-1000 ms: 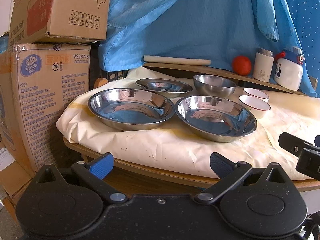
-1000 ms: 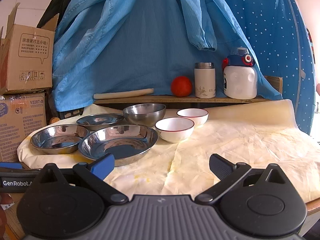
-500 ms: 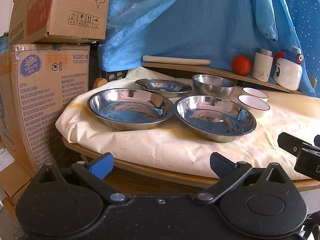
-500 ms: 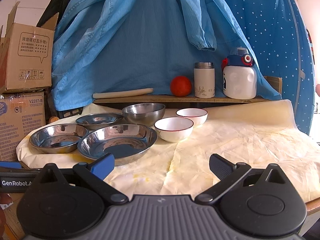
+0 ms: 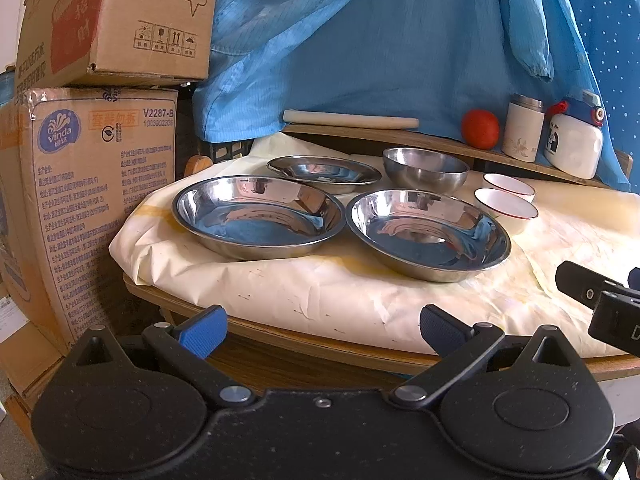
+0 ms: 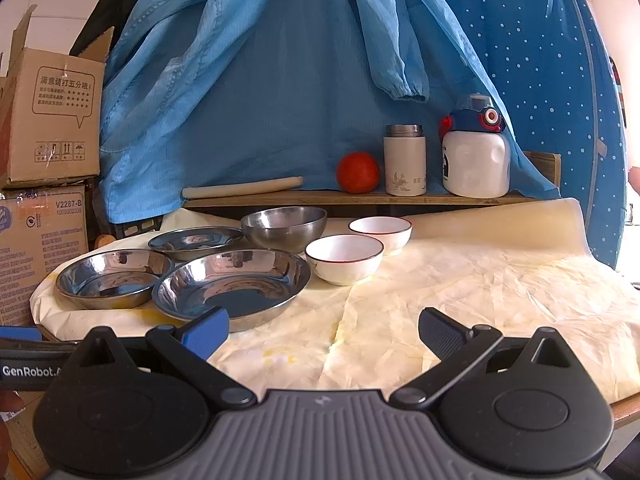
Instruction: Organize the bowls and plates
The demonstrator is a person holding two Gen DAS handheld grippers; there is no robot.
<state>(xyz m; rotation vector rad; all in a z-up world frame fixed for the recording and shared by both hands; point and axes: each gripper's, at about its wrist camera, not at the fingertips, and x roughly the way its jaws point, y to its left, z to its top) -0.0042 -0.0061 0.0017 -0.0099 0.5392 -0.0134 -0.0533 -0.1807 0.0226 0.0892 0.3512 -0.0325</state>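
Left tool [image 5: 322, 326]: fingers apart, nothing between them, held low in front of the counter edge, short of the dishes.
Right tool [image 6: 324, 326]: fingers spread too, empty, hovering over the bare paper cover near the counter's front.
Counter [image 5: 360, 354]: round wooden top under a creased cream paper sheet [image 6: 460, 280]; all the dishes sit on its left half.
Left steel plate [image 5: 258, 216]: front left, wide and shallow, rim just beside its twin.
Right steel plate [image 5: 428, 234]: front centre, same shape (closest to both tools).
Small steel plate [image 5: 324, 170]: behind the two big ones, shallower.
Steel bowl [image 5: 425, 171]: back, deep, round-bottomed.
White bowls: near one [image 6: 344, 258] & far one [image 6: 380, 234], red-rimmed, side by side, apart from each other.
Handling, steel: prob. light, stiff, slick; polished rims may slide in a pinch, so clamp across the rolled lip w/ one finger inside, one under.
Handling, white bowls: look ceramic, so heavier and chip-prone; grip the wall at the rim, set down gently when nesting.
Stacking guess: like w/ like — big plates together, white bowls together.
Risk: paper sheet could drag or bunch if a dish is slid, so lift rather than push.
Shelf behind: tomato [image 6: 357, 172], flask [image 6: 405, 160], kid's bottle [image 6: 476, 156], not part of the job.
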